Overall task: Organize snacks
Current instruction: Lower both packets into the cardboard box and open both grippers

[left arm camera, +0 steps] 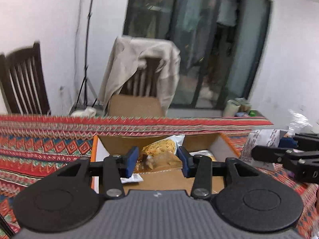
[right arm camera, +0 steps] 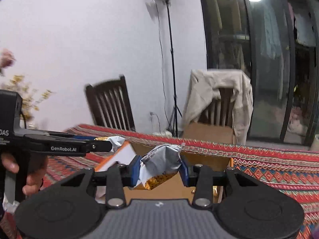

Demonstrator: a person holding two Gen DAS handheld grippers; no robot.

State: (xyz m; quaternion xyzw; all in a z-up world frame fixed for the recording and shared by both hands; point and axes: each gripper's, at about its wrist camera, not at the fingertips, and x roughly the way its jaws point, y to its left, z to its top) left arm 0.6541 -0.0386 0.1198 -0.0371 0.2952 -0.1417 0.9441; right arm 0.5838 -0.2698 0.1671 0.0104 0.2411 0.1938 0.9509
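An open cardboard box [left arm camera: 203, 139] with orange-white flaps sits on the patterned tablecloth; it also shows in the right wrist view [right arm camera: 199, 159]. My left gripper [left arm camera: 157, 162] hovers over the box, its jaws around a yellow-brown snack packet [left arm camera: 159, 151] that rests among other packets in the box. My right gripper [right arm camera: 159, 170] is shut on a silver and orange snack packet [right arm camera: 161, 163] held above the box. In the left wrist view the right gripper [left arm camera: 287, 149] is at the right with its silver packet [left arm camera: 261, 141]. The left gripper [right arm camera: 95, 146] shows at the left of the right wrist view.
The red patterned tablecloth [left arm camera: 39, 145] covers the table. Two dark wooden chairs [left arm camera: 22, 83] stand behind it, one draped with a beige jacket [left arm camera: 139, 63]. A cardboard box [left arm camera: 133, 105] sits on that chair. A light stand [right arm camera: 171, 63] and glass doors [right arm camera: 259, 59] are behind.
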